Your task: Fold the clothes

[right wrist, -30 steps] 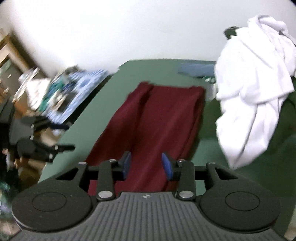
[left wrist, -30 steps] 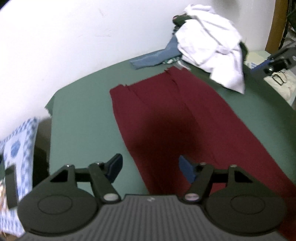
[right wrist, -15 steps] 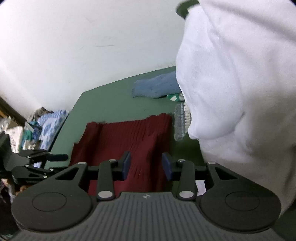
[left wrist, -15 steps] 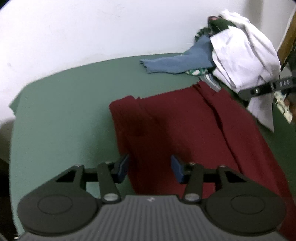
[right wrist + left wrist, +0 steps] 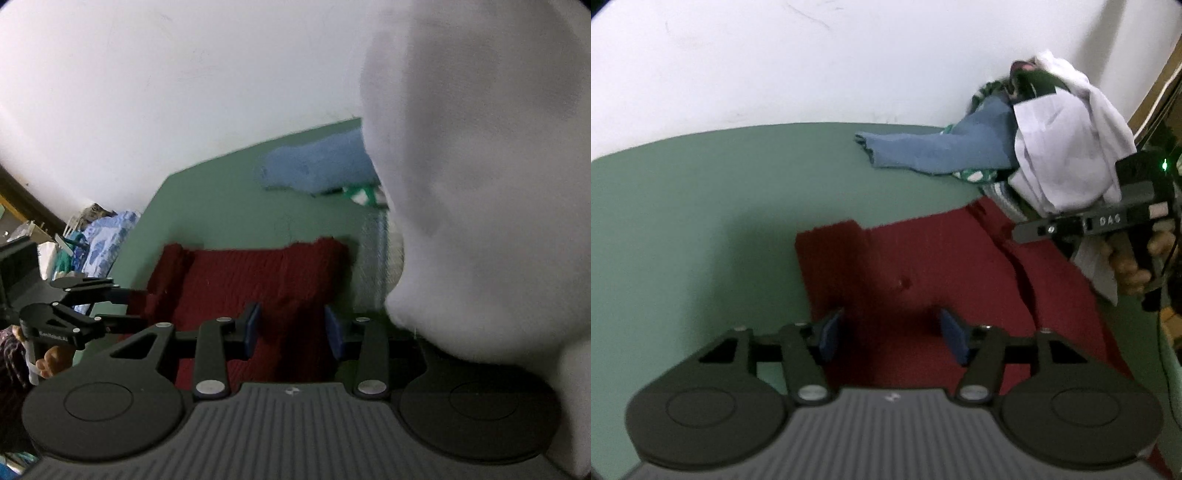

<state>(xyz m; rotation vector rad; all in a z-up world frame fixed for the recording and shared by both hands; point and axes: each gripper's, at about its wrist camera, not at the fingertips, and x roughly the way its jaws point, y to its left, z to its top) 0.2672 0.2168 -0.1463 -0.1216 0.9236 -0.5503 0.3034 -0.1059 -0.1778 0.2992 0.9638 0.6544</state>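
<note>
A dark red garment (image 5: 923, 266) lies flat on the green surface (image 5: 701, 221), its far edge toward the wall. My left gripper (image 5: 892, 332) hovers low over the garment's far left part. Its jaws are opening, with red cloth lying under the gap and no pad pressing on it. My right gripper (image 5: 291, 328) stands open over the garment's (image 5: 258, 273) far right corner, nothing pinched. In the left wrist view a hand holds the right gripper (image 5: 1023, 232) at the right. The left gripper (image 5: 142, 306) shows at the left of the right wrist view.
A heap of clothes sits in the far right corner: a white garment (image 5: 1067, 147) on top, a blue one (image 5: 942, 155) spread toward the wall. The white cloth (image 5: 480, 184) looms right beside my right gripper. A blue patterned cloth (image 5: 107, 240) lies off the left edge.
Both grippers came forward and down toward the red garment's far edge. The left jaws narrowed, then widened again. The white heap now fills the right wrist view's right side.
</note>
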